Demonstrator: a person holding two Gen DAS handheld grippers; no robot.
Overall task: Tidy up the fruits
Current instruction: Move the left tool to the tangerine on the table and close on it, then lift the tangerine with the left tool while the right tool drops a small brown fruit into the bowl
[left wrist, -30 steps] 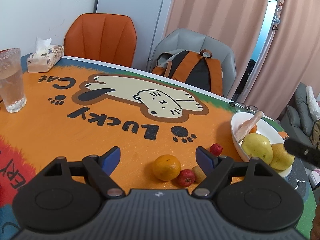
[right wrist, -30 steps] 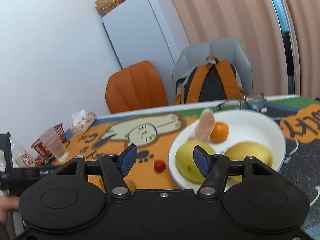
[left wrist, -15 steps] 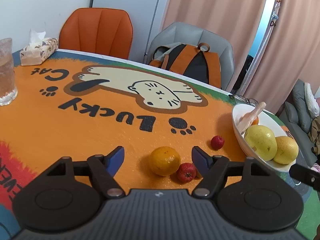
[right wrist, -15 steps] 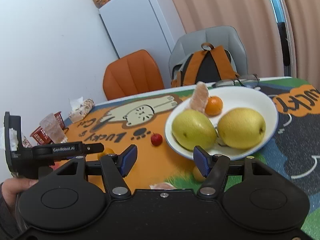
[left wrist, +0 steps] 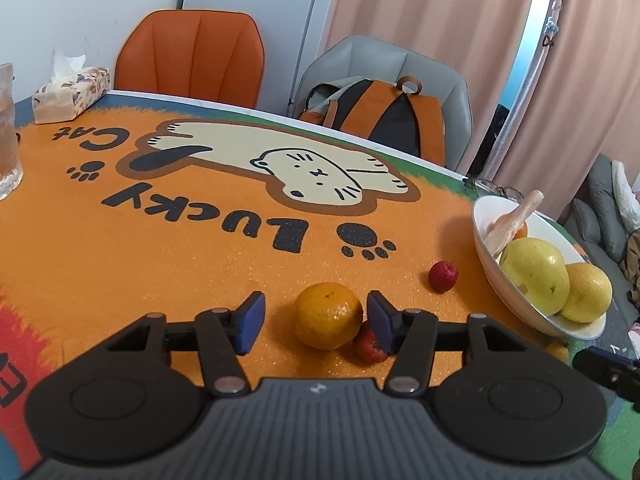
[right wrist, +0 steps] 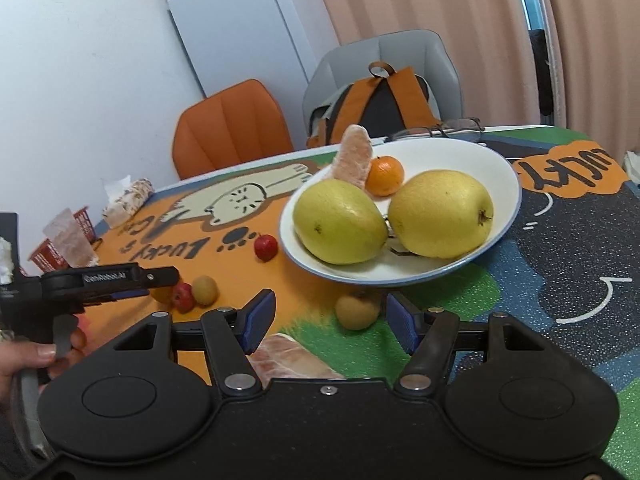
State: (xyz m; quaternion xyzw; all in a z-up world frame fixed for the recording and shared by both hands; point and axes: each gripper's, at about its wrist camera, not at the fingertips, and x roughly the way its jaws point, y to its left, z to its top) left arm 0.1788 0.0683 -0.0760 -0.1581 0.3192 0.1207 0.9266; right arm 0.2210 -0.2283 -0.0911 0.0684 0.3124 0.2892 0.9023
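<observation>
My left gripper (left wrist: 316,316) is open with an orange (left wrist: 329,315) on the mat between its fingers, not gripped. A small red fruit (left wrist: 370,345) lies by its right finger; another red fruit (left wrist: 443,276) lies farther right. The white bowl (right wrist: 496,184) holds two yellow pears (right wrist: 339,227), a small orange (right wrist: 385,175) and a peeled citrus segment (right wrist: 354,158). My right gripper (right wrist: 331,322) is open; a small tan fruit (right wrist: 357,311) lies just ahead between its fingers, below the bowl's near rim. A peeled citrus piece (right wrist: 286,358) lies under the left finger.
A tan fruit (right wrist: 205,289) lies near the left gripper body (right wrist: 100,280). A glass (left wrist: 6,132) and tissue box (left wrist: 70,94) stand at the table's far left. Glasses (right wrist: 444,128) lie behind the bowl. Two chairs and a backpack (left wrist: 384,112) are beyond the far edge.
My left gripper moved forward and down so the orange now sits between its fingers. My right gripper pulled back and lowered from over the bowl toward the tan fruit.
</observation>
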